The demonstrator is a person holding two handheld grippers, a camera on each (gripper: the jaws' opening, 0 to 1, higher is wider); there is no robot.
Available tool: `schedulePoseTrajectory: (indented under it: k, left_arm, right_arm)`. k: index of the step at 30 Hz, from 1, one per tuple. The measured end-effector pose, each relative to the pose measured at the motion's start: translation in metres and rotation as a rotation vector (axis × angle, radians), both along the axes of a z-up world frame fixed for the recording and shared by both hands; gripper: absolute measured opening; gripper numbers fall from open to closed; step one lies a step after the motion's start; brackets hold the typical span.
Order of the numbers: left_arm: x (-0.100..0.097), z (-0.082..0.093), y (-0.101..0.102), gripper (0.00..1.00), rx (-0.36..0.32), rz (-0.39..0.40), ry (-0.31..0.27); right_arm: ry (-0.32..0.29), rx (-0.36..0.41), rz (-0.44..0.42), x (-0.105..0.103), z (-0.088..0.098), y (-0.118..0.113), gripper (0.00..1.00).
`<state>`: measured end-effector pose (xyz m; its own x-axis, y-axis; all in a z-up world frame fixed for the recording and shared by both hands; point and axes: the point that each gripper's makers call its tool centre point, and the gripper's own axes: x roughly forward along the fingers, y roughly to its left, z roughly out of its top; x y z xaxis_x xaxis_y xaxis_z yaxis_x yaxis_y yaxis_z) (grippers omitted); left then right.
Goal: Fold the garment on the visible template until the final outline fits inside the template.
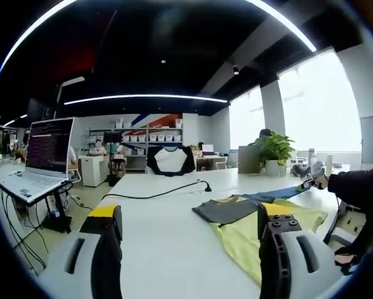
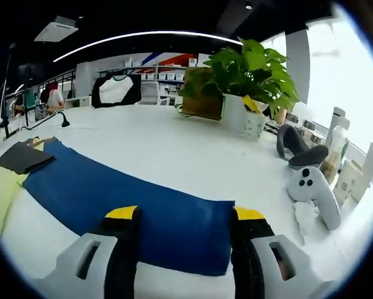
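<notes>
On the white counter (image 1: pixel 161 212) the garment (image 1: pixel 261 224) lies flat: yellow-green body, grey sleeve, soft and limp. Beside it a blue template (image 2: pixel 130 205), probably thin matte sheet. Folding not begun. Left tool (image 1: pixel 189 230) and right tool (image 2: pixel 183 233) both spread, gripping nothing. Next: pinch a hem.

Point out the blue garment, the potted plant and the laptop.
blue garment (image 2: pixel 130 205): right gripper view, middle of the cloth.
potted plant (image 2: pixel 252 71): right gripper view, on the leaves.
laptop (image 1: pixel 48 144): left gripper view, on the screen.
</notes>
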<state>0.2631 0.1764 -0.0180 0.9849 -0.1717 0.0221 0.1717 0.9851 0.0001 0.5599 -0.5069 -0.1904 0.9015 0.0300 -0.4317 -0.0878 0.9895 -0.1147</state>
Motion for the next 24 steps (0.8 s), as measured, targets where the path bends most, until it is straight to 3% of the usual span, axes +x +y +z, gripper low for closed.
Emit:
schedulePoseTrajectory:
  k: [3,5,6,7,8,15,19,24]
  left_arm:
    - [0.0,0.0,0.0,0.94,-0.004,0.001,0.0]
    - [0.0,-0.001,0.0,0.94,-0.002,0.001,0.002]
    - [0.0,-0.001,0.001,0.94,-0.002,0.001,0.003]
    - [0.0,-0.001,0.001,0.94,-0.004,0.002,0.004]
    - [0.0,-0.001,0.001,0.94,-0.005,0.002,0.003]
    - [0.0,-0.004,0.002,0.93,-0.007,0.001,0.012]
    - [0.001,-0.006,0.002,0.93,-0.009,0.001,0.022]
    - [0.002,-0.008,0.003,0.92,-0.009,0.005,0.029]
  right_arm:
    - [0.007,0.012,-0.008,-0.001,-0.001,-0.001,0.54]
    - [0.013,0.162,-0.054,-0.003,-0.008,0.0,0.52]
    - [-0.065,0.098,-0.031,0.005,0.002,-0.007,0.5]
    - [-0.013,0.071,-0.044,-0.003,-0.007,-0.008,0.47]
    - [-0.023,0.103,-0.049,-0.002,-0.007,-0.005,0.46]
    - [-0.032,0.09,-0.078,0.0,-0.006,-0.005,0.41]
    - [-0.039,0.069,-0.11,-0.002,-0.005,-0.013,0.18]
    - [-0.039,0.05,-0.149,-0.002,-0.004,-0.016,0.08]
